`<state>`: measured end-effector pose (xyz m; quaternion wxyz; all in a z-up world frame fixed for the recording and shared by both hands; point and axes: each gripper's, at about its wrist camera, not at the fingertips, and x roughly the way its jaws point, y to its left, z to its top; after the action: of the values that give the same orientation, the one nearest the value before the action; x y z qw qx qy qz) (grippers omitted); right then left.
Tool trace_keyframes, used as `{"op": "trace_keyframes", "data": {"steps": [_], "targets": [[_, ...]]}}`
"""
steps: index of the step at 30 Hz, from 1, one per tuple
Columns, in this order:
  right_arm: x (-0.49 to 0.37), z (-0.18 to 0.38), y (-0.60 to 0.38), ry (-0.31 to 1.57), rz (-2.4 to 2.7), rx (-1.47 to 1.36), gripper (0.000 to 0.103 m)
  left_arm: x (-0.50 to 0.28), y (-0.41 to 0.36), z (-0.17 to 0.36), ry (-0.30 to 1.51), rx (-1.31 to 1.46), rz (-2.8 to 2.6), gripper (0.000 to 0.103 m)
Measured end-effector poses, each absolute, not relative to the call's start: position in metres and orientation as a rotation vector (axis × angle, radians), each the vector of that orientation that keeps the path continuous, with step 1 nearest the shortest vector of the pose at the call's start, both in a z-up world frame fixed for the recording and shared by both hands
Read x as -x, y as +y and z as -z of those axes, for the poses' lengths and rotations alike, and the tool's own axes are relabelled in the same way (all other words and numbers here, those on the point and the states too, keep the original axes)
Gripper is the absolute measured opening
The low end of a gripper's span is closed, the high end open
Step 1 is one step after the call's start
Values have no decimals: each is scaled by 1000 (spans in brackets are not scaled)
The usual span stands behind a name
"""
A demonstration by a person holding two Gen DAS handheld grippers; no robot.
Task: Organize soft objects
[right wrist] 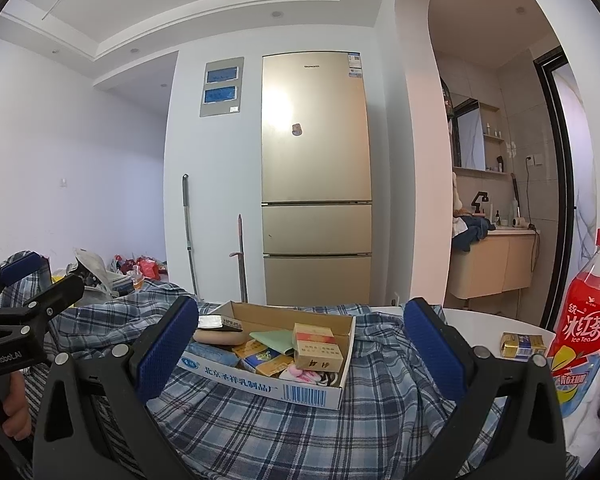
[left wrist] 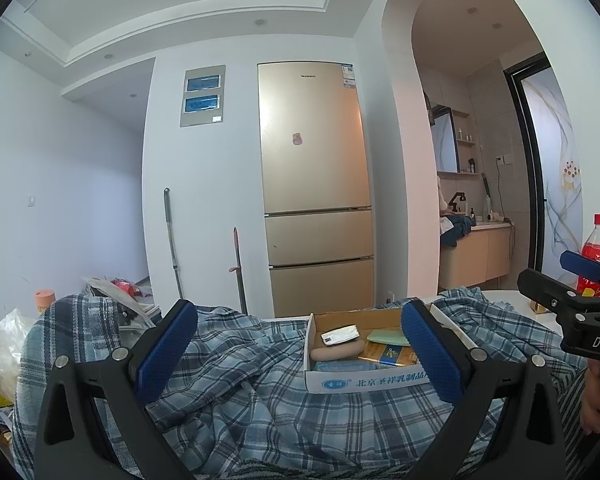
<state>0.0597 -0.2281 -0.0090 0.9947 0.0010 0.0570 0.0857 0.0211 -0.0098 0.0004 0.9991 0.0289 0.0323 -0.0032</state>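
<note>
Plaid cloth [right wrist: 284, 420] lies rumpled on the counter [right wrist: 476, 322] under a cardboard box [right wrist: 300, 390], so both tools, left [left wrist: 298, 354] and right [right wrist: 300, 354], hover open and empty.

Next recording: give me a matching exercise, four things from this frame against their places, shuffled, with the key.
Things:
1. cardboard box
2. ice tea bottle
3. small gold carton
4. mop handle

Places:
A. leaning on the wall left of the fridge
B. lying on the white table beside the bottle
C. resting on the plaid cloth
D. standing at the far right

Pairs: 1-C, 2-D, 3-B, 4-A
</note>
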Motion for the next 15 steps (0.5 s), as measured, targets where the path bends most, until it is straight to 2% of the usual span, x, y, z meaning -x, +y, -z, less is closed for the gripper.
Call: {"op": "trace_keyframes", "data": {"steps": [15], "targets": [[-58, 9, -228, 107, -172, 3, 103, -21, -10, -1, 62, -55, 6, 103]]}}
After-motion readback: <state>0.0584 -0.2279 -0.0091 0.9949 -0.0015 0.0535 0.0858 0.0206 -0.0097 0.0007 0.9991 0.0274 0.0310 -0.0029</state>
